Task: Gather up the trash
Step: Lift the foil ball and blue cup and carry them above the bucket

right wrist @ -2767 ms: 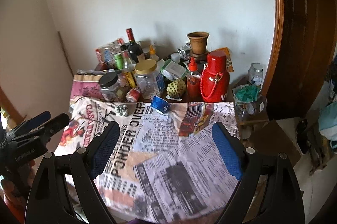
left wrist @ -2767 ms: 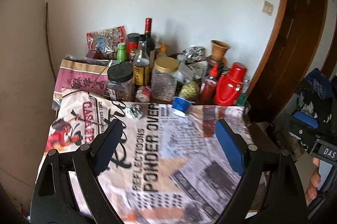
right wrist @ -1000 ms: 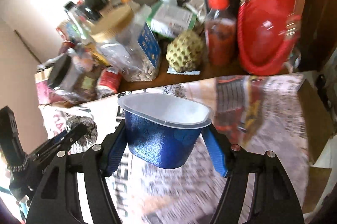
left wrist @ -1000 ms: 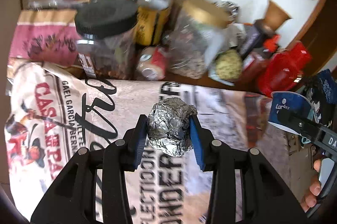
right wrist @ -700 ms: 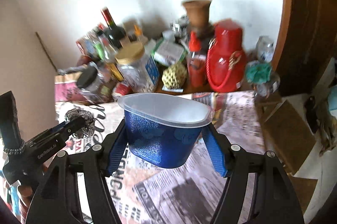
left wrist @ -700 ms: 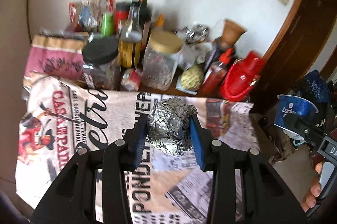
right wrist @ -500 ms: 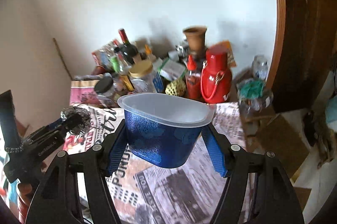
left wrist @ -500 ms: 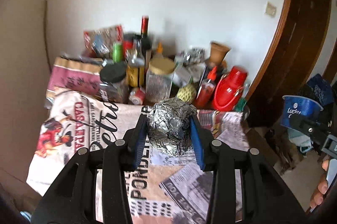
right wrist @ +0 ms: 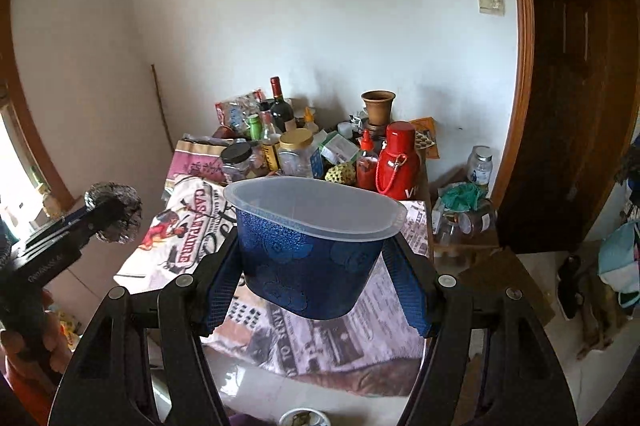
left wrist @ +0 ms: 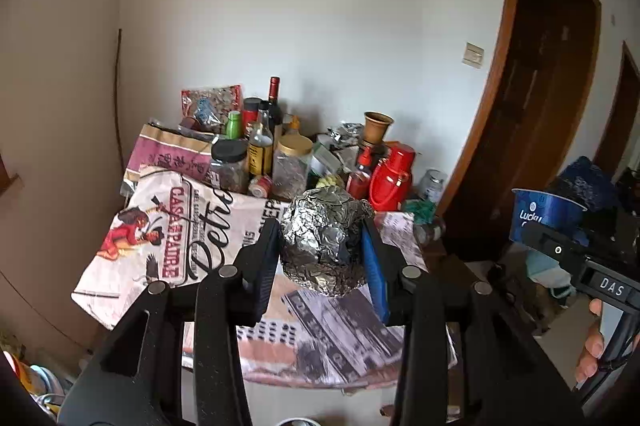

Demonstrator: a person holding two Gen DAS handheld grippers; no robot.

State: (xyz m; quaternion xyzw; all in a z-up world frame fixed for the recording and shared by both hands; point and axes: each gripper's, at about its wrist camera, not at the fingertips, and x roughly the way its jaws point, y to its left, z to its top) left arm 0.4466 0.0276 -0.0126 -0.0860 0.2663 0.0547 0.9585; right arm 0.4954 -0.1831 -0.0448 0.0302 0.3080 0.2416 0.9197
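A crumpled ball of silver foil [left wrist: 325, 238] sits clamped between the blue pads of my left gripper [left wrist: 320, 254], held in the air above the near part of the table. My right gripper [right wrist: 316, 266] is shut on an empty blue plastic cup [right wrist: 310, 258] with a clear rim, also held up off the table. The left wrist view shows the blue cup [left wrist: 546, 211] at the far right in the right gripper. In the right wrist view the foil ball [right wrist: 114, 211] appears at the far left. Both hang in front of the newspaper-covered table [right wrist: 320, 334].
At the back of the table [left wrist: 168, 226] stand jars, bottles, a red flask [left wrist: 394, 177], a clay pot and snack bags. A brown door frame [left wrist: 488, 113] rises on the right. Bags and clutter lie on the floor at right. A small round container [right wrist: 302, 418] sits on the floor below.
Both grippers have pulled back and up from the table with the foil ball and the blue cup still held. The table and its clutter now look smaller and farther away.
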